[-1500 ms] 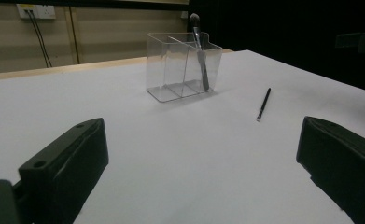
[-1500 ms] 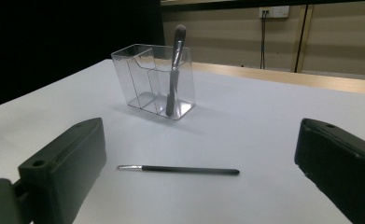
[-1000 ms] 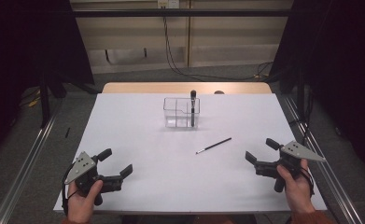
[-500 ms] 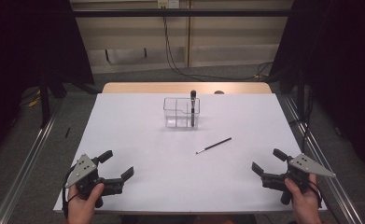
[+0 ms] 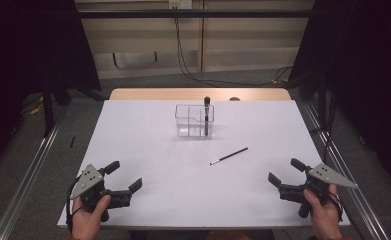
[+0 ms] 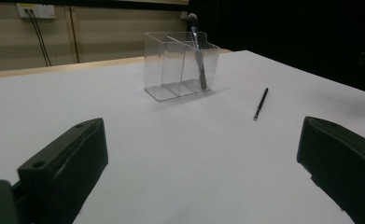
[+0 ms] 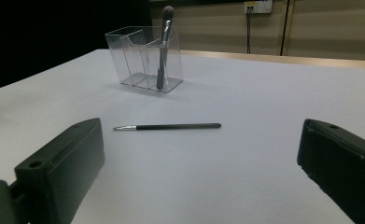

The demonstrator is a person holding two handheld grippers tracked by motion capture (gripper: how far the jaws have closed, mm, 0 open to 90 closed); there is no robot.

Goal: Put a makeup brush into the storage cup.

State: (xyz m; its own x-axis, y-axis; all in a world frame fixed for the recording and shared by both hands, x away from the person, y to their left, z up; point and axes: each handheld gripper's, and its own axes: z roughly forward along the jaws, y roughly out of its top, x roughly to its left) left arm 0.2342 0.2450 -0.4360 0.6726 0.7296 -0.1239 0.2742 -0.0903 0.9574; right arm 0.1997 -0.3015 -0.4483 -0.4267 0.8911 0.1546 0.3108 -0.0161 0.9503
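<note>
Right gripper drawn back, one loose brush, one holder

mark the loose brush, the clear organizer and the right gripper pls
loose brush [image 7: 171, 126], right gripper view, middle of its black handle
clear organizer [image 5: 185, 122], high view, its left front wall
right gripper [image 5: 287, 173], high view, midway between its open fingertips

High view looks down; both gripper views face the organizer low

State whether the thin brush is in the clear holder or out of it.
Out. The thin brush lies flat on the white table, apart from the clear holder.
</note>
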